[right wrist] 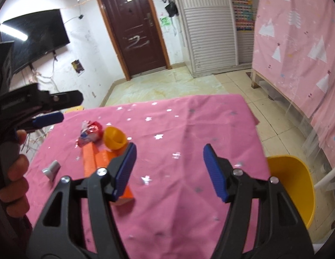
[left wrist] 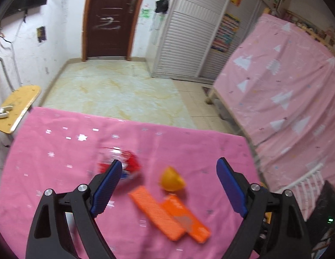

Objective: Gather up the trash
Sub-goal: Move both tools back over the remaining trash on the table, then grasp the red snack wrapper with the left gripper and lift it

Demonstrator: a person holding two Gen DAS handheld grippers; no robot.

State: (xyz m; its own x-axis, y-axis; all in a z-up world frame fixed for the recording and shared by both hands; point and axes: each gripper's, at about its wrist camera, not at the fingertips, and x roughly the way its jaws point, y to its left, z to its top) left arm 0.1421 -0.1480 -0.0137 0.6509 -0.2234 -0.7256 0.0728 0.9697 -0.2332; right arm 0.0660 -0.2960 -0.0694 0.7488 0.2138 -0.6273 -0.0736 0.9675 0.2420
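My left gripper [left wrist: 168,188] has its fingers spread wide with nothing between them, and my right gripper [right wrist: 169,172] is likewise released and empty. Below both lies the pink tablecloth [right wrist: 189,129]. On it, near the left side, the trash sits clustered: two orange packets [left wrist: 167,215] overlapping, a yellow cup [left wrist: 171,180] on its side, a crumpled red wrapper [left wrist: 126,166], and a small grey piece [right wrist: 51,169] apart.

Small room, pink-covered counter [right wrist: 189,129] in front.
A dark wooden door [right wrist: 135,32] stands far, television [right wrist: 33,43] left, louvred wardrobe [right wrist: 208,32] right.
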